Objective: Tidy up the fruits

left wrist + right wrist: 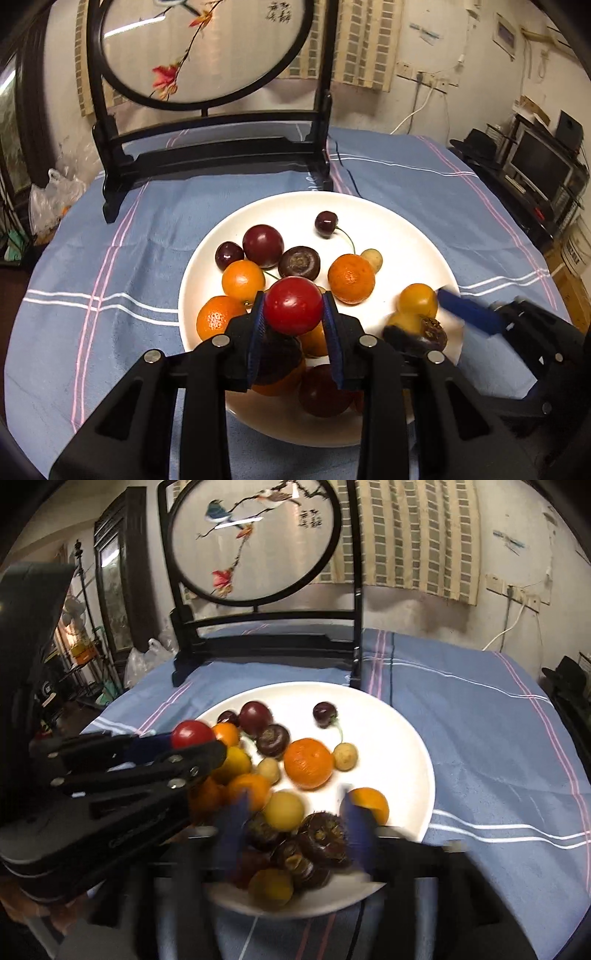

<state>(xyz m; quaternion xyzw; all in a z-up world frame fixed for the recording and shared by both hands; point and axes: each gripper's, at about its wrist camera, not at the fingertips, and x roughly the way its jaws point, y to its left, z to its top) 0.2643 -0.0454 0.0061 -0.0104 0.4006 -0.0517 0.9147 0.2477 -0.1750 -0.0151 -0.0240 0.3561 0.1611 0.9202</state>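
Observation:
A white plate [369, 201] [406, 738] on the blue cloth holds mixed fruit: small oranges [351, 278] [308, 762], dark cherries [326, 223], brown water chestnuts [321, 834] and yellow fruits [284, 810]. My left gripper [293, 295] [192, 740] is shut on a round red fruit [293, 305] [192, 733], held above the plate's left side. My right gripper [295, 803] is blurred and stands open over the plate's near edge. Its blue fingers [354, 823] flank the water chestnuts and the yellow fruit without pressing on them. One of its blue fingers [465, 310] shows in the left wrist view.
A black wooden stand with a round embroidered screen [207, 155] [266, 642] stands right behind the plate. The striped blue cloth [424, 206] covers the table, with a thin cable [349, 177] on it. Plastic bags [51, 195] lie off the left edge, and a shelf with a screen [543, 166] is at right.

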